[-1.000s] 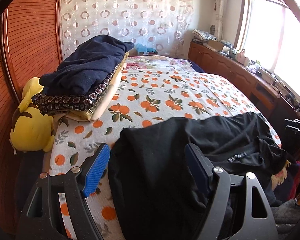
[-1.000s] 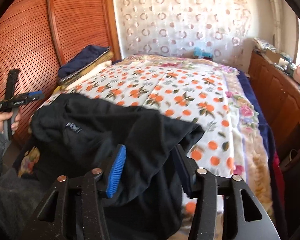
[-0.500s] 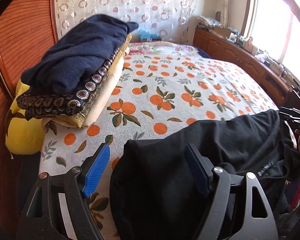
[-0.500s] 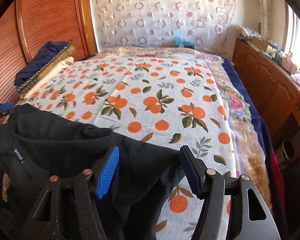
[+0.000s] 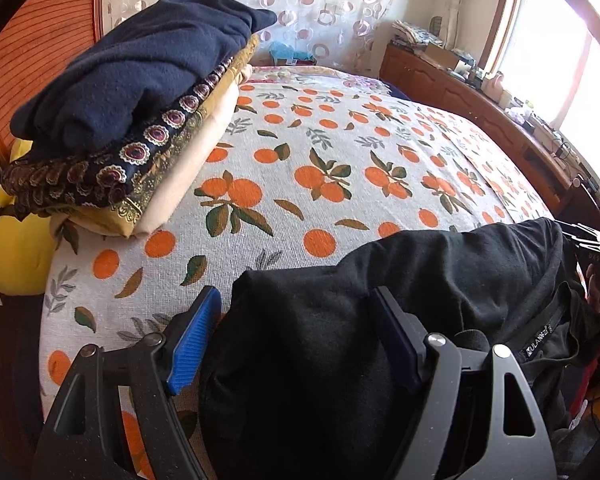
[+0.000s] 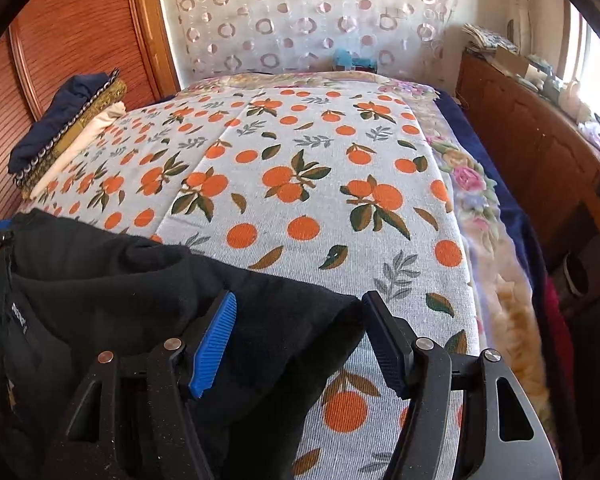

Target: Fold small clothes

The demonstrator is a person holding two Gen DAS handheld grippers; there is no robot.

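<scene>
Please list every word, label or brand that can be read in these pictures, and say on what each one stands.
"ULANZI": white print on a small black tag sewn on the black garment, left wrist view.
White tag on the same garment, right wrist view: too blurred to read.
Items on the wooden sideboard by the window: too small to read.

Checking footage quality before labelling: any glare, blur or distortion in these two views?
Left wrist view: window blown out white, fisheye bends the bed; black garment shows little fold detail. Right wrist view: sharp, evenly lit, slight glare at the window, dark vignette corners.
</scene>
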